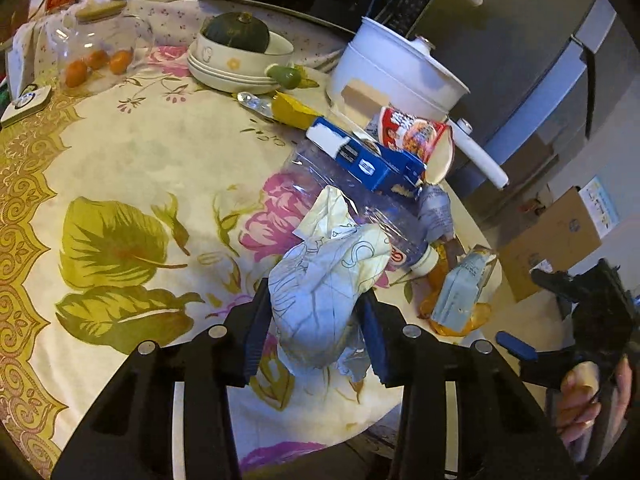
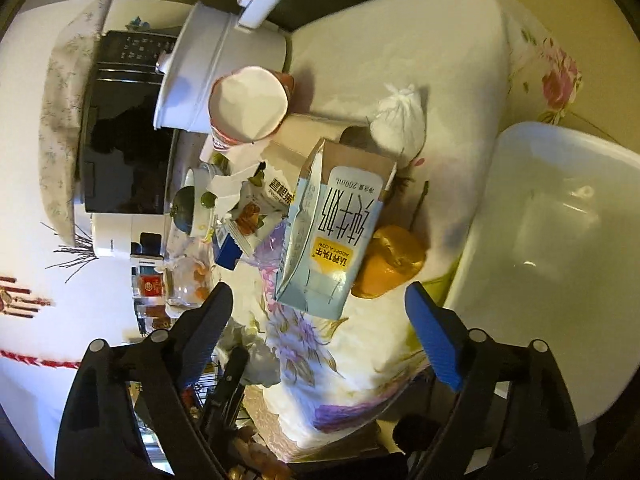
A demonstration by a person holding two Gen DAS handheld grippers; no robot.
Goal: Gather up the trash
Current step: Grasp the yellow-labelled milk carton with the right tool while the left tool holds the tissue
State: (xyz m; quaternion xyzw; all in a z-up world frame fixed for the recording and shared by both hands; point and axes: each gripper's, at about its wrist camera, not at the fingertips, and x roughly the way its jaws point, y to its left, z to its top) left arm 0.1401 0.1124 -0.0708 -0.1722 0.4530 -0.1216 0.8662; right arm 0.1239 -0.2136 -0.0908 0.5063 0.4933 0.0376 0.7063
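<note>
Tablecloth (image 1: 132, 168): cream ground, olive-green leaves, pink-magenta flowers, gold scrolled border.
Crumpled paper (image 1: 320, 304): white to pale yellow, thin dark line drawings.
Box (image 1: 372, 160): deep blue with a white flap.
Noodle cup (image 1: 416, 136): red and white print, pale inside.
Milk carton (image 2: 328, 240): pale blue and white, black characters, yellow label.
Wrapper (image 2: 390, 262) beside the carton: orange-yellow.
Pot (image 1: 396, 76): plain white.
Squash (image 1: 236, 32): dark green, in a cream bowl.
Tub (image 2: 560, 216): white.
Gripper pads (image 2: 434, 336): blue on black fingers.
</note>
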